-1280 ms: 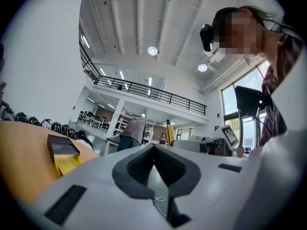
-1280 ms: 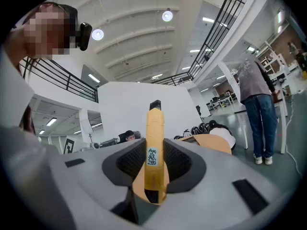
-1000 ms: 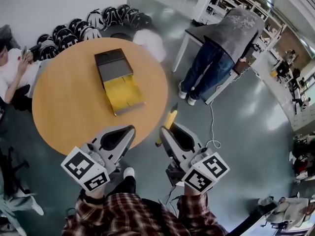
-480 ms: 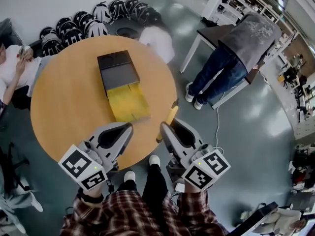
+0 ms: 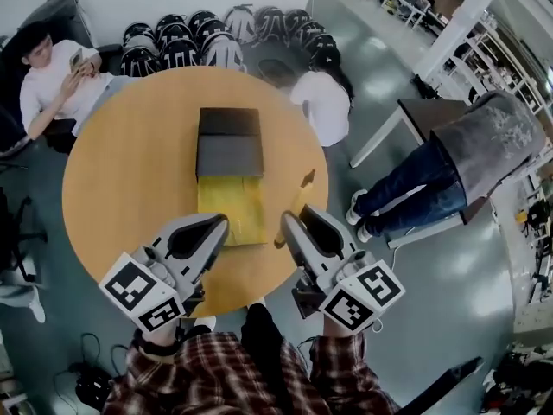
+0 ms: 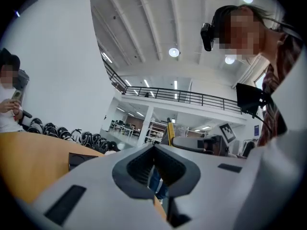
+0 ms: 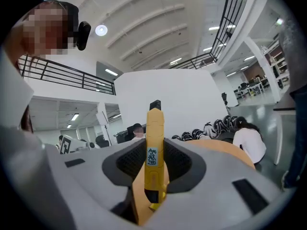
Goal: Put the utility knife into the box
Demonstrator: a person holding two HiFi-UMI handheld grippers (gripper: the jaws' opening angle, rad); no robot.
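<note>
My right gripper (image 5: 285, 225) is shut on a yellow utility knife (image 5: 298, 204), which sticks up and forward from the jaws; in the right gripper view the knife (image 7: 154, 150) stands upright between the dark pads. The box (image 5: 232, 207) lies open on the round wooden table (image 5: 121, 180), its yellow inside facing up and its dark grey lid (image 5: 229, 143) folded away at the far side. The knife hangs just right of the box's near right corner. My left gripper (image 5: 218, 225) is shut with nothing in it, over the box's near left edge.
A person in white sits at the table's far left (image 5: 56, 76), another in white bends by the far right rim (image 5: 324, 102). Several helmets (image 5: 216, 37) lie on the floor behind. A person in jeans leans on a dark desk (image 5: 432, 115) at the right.
The view has swung round the table, so the box now lies straight ahead under both grippers. The knife stays in the right gripper's grip.
</note>
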